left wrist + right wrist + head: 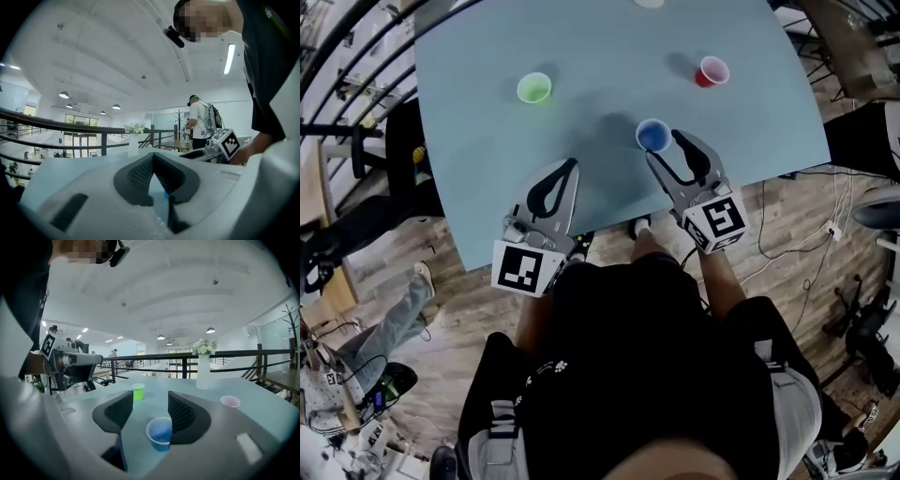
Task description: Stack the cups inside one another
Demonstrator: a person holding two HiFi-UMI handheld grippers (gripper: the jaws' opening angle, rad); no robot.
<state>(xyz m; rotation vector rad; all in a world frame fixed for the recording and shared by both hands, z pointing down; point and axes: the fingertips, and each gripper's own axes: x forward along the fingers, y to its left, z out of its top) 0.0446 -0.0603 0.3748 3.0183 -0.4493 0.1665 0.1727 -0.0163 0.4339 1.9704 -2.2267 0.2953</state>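
Observation:
Three cups stand upright on the light blue table (609, 37): a green cup (534, 88) at the left, a red cup (711, 71) at the far right, and a blue cup (653, 135) nearer me. My right gripper (666, 146) is open, and the blue cup (160, 433) stands between its jaws, close against the right-hand one. In the right gripper view the green cup (138, 391) and the red cup (230, 401) stand farther off. My left gripper (571, 166) is shut and empty over the table's near part, to the left of the blue cup.
A white vase of flowers (203, 372) stands at the table's far edge. The table's near edge runs just under both grippers. A black railing (243, 355) runs behind the table. Cables and chairs lie on the wooden floor (806, 244) around it.

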